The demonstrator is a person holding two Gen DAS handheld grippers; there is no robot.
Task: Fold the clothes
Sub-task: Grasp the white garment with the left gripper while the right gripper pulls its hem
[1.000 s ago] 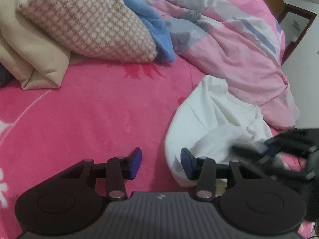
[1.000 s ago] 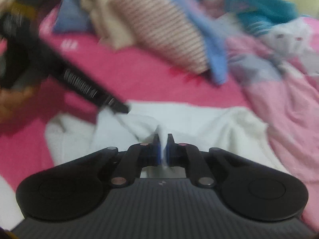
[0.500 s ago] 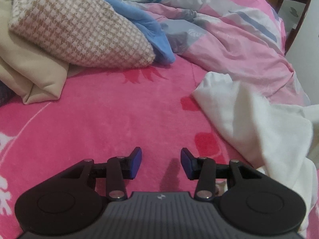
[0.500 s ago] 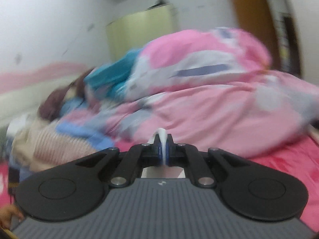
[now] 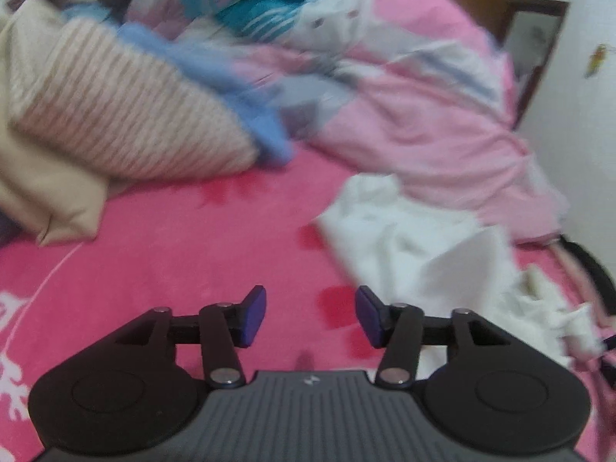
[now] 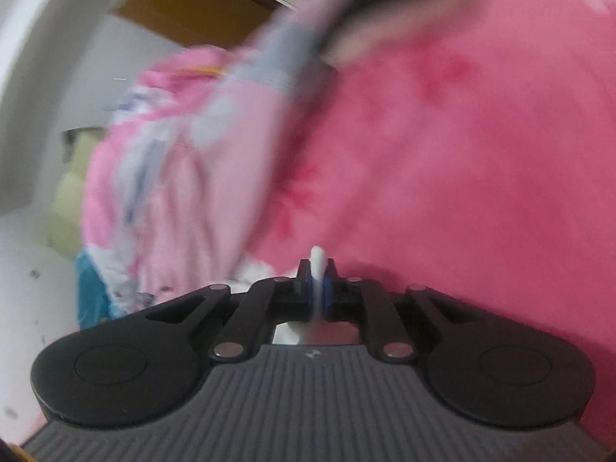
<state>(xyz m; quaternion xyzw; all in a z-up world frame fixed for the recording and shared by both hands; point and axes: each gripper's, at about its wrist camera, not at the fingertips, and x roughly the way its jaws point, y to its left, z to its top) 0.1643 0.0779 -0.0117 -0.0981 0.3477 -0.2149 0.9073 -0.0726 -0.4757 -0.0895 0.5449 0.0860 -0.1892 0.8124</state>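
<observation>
My right fingers [image 6: 316, 283] pinch the white garment [image 5: 415, 246]; left fingers [image 5: 310, 315] spread, should grab another edge, pulling taut.

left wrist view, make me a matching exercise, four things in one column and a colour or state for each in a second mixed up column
Things:
1. left tool
2. right tool
3. crumpled soft cloth garment
4. flat plush bed sheet

Colour or state:
A. white, lying rumpled on the bed
B. fingers apart, nothing between them
C. bright pink with a darker red print
D. fingers shut on a strip of white cloth

Pairs: 1-B, 2-D, 3-A, 4-C
</observation>
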